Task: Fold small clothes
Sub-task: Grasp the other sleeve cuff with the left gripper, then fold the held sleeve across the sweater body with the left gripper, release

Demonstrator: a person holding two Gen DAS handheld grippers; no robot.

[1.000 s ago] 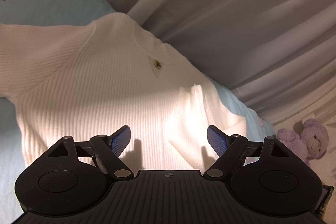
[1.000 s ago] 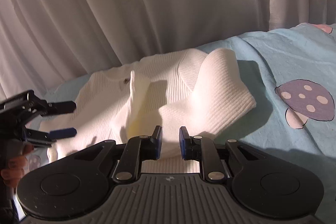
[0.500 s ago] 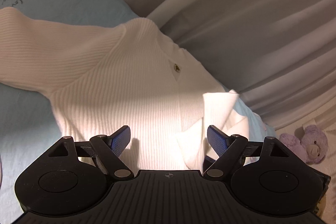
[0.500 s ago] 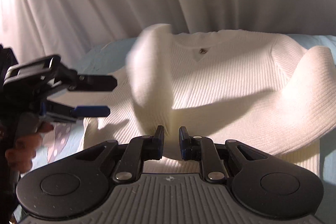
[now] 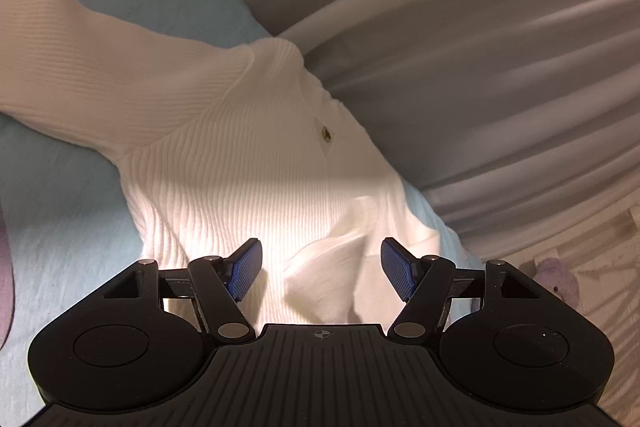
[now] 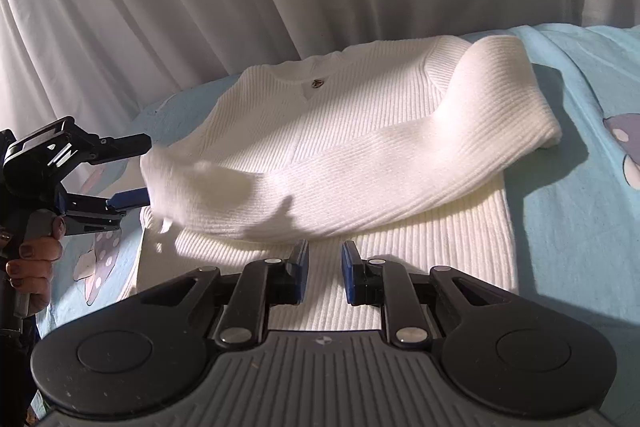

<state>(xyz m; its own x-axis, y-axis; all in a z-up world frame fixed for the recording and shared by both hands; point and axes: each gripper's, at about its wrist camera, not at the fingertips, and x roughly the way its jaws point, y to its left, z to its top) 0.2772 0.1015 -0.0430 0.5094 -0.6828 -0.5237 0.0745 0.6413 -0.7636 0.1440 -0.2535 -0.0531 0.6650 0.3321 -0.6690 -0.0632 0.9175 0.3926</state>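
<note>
Since the prior frame the sleeve (image 6: 360, 179) has dropped across the sweater (image 6: 320, 115), centre frame. Left gripper (image 5: 320, 269) wide open; right gripper (image 6: 324, 273) slightly parted, empty. Soft, light knit; grasp at hem.

Soft cloth, hard plastic

The sweater (image 6: 360, 155) is ribbed matt knit; the bedsheet (image 6: 580, 211) is slightly fuzzy printed fabric; both claws (image 6: 323, 277) (image 5: 320, 267) are matt black plastic with textured blue pads (image 5: 245, 267).

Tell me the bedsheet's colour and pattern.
Light blue bedsheet with purple spotted mushrooms; right wrist view shows it best.
</note>
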